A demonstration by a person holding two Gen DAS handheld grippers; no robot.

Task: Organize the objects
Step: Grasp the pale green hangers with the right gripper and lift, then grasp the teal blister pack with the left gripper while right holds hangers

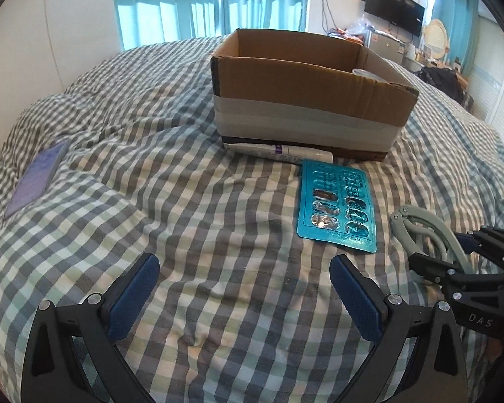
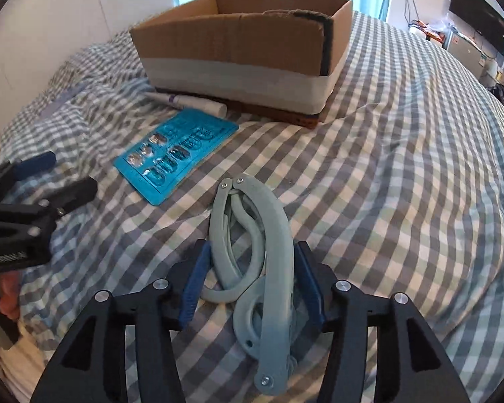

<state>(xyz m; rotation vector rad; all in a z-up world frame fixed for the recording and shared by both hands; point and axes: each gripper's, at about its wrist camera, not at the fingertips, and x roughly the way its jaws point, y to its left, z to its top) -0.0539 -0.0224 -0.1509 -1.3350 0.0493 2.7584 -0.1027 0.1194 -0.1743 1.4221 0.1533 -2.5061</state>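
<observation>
1. Right wrist view: the right gripper has its blue-padded fingers set on either side of a grey folded hanger; both pads touch it, and it lies on the checked bed.
2. Left wrist view: the left gripper hovers over the bed with its fingers spread wide, holding nothing.
3. A teal blister pack lies flat just beside the hanger.
4. A white tube lies against the base of the open cardboard box.
5. A purple phone lies well apart, on the far left of the bed.
</observation>
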